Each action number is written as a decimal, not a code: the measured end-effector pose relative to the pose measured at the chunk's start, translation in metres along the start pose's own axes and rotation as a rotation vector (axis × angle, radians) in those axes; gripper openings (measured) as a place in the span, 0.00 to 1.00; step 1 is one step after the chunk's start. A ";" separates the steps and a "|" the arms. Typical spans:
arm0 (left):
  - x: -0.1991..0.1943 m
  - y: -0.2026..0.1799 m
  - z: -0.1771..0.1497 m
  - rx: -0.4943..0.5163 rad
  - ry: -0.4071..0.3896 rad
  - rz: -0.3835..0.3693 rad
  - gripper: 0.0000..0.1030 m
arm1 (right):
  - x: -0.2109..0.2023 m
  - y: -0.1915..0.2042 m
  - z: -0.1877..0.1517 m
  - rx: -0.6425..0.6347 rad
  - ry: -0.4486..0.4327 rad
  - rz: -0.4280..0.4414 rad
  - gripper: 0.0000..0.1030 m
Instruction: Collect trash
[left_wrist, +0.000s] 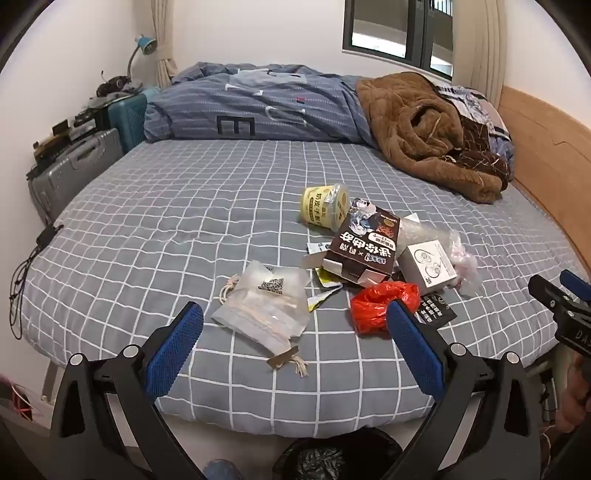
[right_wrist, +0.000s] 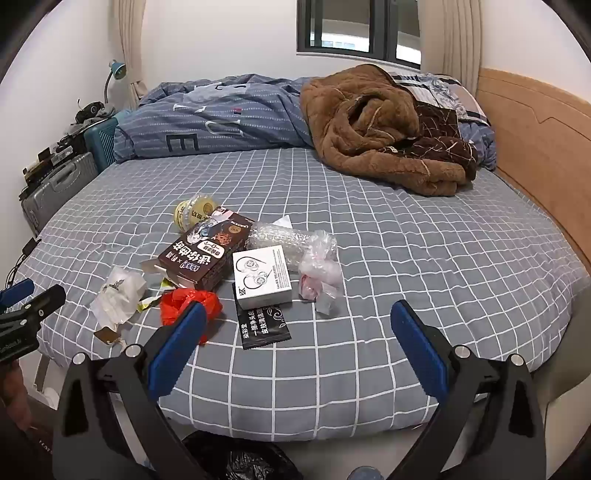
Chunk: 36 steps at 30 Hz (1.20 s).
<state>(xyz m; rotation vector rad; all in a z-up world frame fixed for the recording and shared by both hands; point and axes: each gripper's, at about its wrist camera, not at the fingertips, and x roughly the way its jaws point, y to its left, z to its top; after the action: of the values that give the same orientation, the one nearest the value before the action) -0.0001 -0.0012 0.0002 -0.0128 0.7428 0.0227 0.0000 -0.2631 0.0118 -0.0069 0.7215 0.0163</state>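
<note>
Both your left gripper (left_wrist: 295, 328) and right gripper (right_wrist: 299, 321) stand wide open and empty. The crumpled red plastic bag (left_wrist: 380, 306) lies on the grey checked bedsheet (left_wrist: 147, 240); it is light and soft, so pinch its bunched middle.

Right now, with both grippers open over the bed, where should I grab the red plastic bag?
Take the red plastic bag by its crumpled top, where folds stand up off the sheet. Come from above and the near edge of the bed with the right gripper: the brown box crowds its far side, while the near side looks clear.
</note>
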 end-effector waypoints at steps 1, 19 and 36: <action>0.000 -0.001 0.000 0.006 -0.001 0.004 0.95 | 0.000 0.000 0.000 0.006 0.004 0.003 0.93; 0.004 -0.001 -0.002 -0.004 -0.003 -0.005 0.95 | 0.003 0.001 -0.003 0.002 0.007 -0.002 0.93; 0.008 -0.003 -0.004 -0.004 0.007 -0.006 0.95 | 0.004 -0.002 -0.001 0.004 0.010 -0.002 0.93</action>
<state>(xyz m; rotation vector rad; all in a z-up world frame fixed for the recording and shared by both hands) 0.0032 -0.0041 -0.0083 -0.0190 0.7493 0.0186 0.0022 -0.2649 0.0080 -0.0042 0.7311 0.0130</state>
